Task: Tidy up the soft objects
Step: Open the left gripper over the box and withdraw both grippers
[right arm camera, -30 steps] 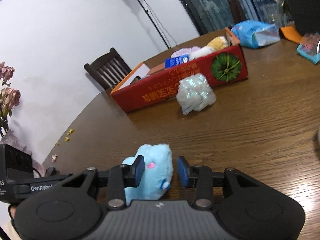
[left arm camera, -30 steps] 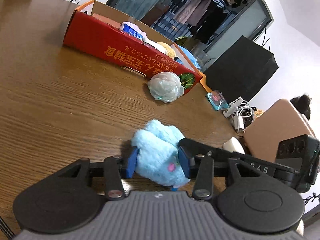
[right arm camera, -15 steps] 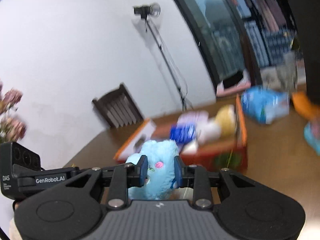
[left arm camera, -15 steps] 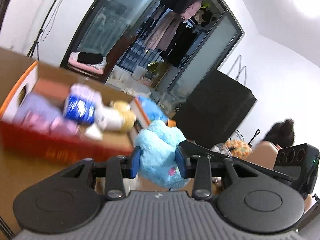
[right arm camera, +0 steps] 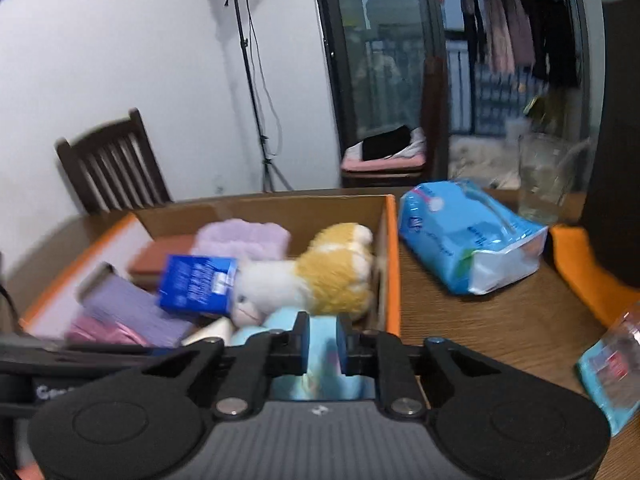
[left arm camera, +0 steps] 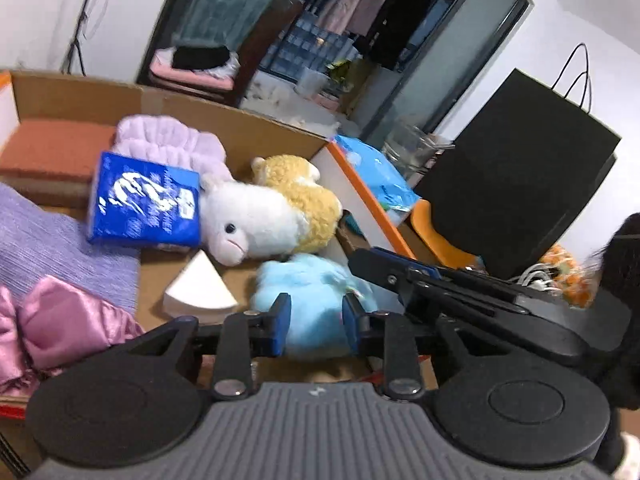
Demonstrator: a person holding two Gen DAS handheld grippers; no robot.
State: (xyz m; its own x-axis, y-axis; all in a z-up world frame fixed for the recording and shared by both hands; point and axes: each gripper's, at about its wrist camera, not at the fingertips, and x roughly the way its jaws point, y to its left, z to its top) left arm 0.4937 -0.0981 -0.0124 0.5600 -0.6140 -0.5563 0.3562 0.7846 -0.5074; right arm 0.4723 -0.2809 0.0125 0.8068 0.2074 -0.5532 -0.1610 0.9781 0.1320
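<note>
Both hand-held grippers, left (left arm camera: 313, 322) and right (right arm camera: 322, 340), clamp the blue plush toy (left arm camera: 316, 304) above the cardboard box (right arm camera: 390, 264); the left's jaws are closing. I judge it best lowered beside the white plush (left arm camera: 256, 220), then released together.

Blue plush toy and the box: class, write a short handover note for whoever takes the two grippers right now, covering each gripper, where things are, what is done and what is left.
Left gripper: jaws closing on the blue plush toy.
Right gripper: shut on the same toy.
Toy is held over the near right corner of the cardboard box, beside the white and yellow plush.
Already in the box: blue tissue pack, lilac fluffy item, pink satin item.
Left: lower the toy in, release both.
</note>
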